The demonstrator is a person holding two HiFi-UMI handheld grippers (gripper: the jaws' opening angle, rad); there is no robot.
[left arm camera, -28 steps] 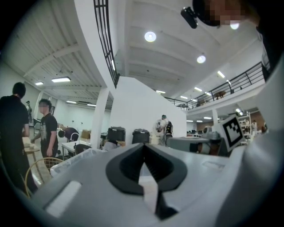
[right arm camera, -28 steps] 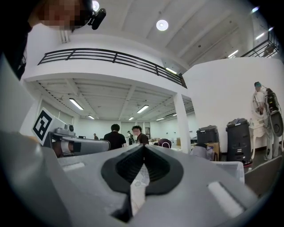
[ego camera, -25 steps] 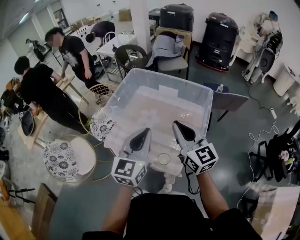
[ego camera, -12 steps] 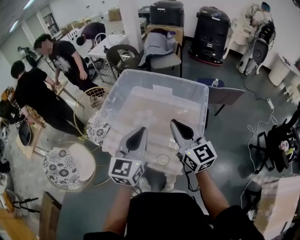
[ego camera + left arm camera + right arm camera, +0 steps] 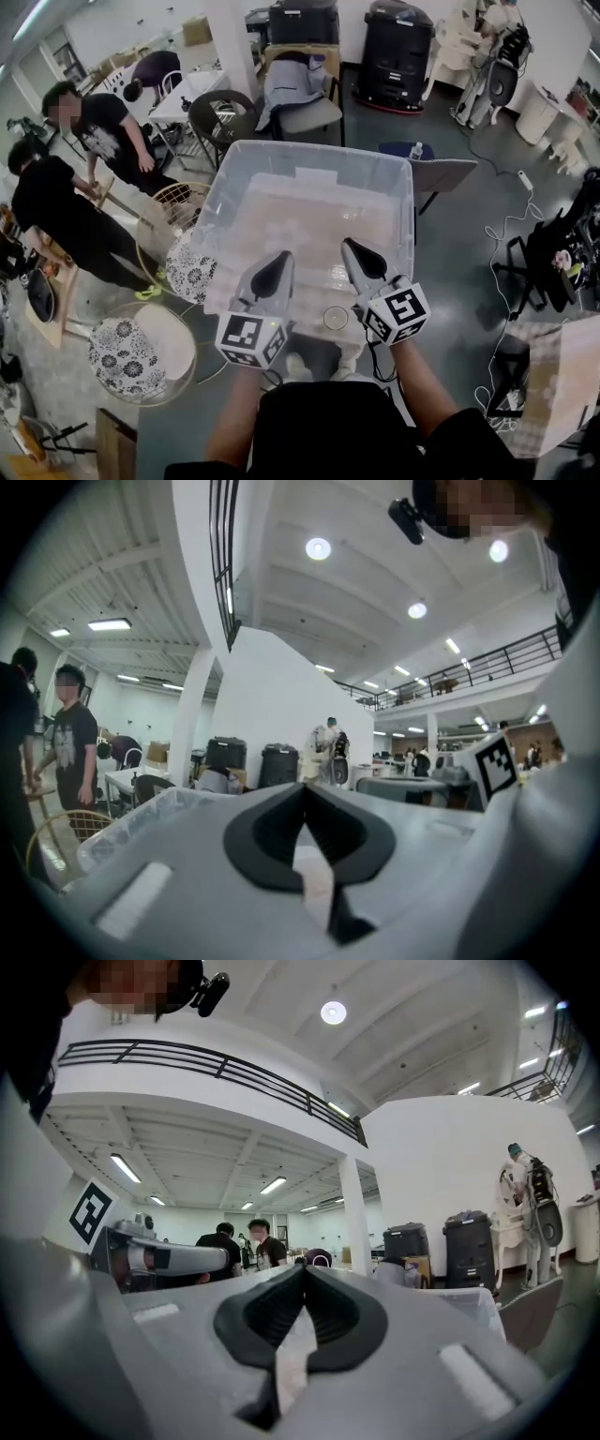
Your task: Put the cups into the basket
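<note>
While two people in black shirts [image 5: 58, 199] stand at the far left beside a wooden table, a round seat with a flowered cushion [image 5: 127, 352] sits on the grey floor nearer the camera. A wicker chair [image 5: 178, 234] stands just left of the basket.

The basket [image 5: 309, 150] is a large clear plastic bin in the middle of the head view, and its far rim shows in both gripper views.

The left gripper [image 5: 267, 272] hangs over the near left part of the basket with its marker cube toward the person. In the left gripper view its claw is closed, the black tips meet, and nothing is held between them.

A clear cup [image 5: 330, 318] shows from above at the near edge of the basket, between the two grippers and touched by neither. I cannot tell whether it stands just inside the near wall or just outside it.

The right gripper [image 5: 361, 259] hangs over the near right part of the basket. Its claw is also closed and empty, and the tips meet in the right gripper view.

Right of the basket stands a grey chair [image 5: 441, 174]. Beyond it a white cable [image 5: 506, 214] trails across the floor.
</note>
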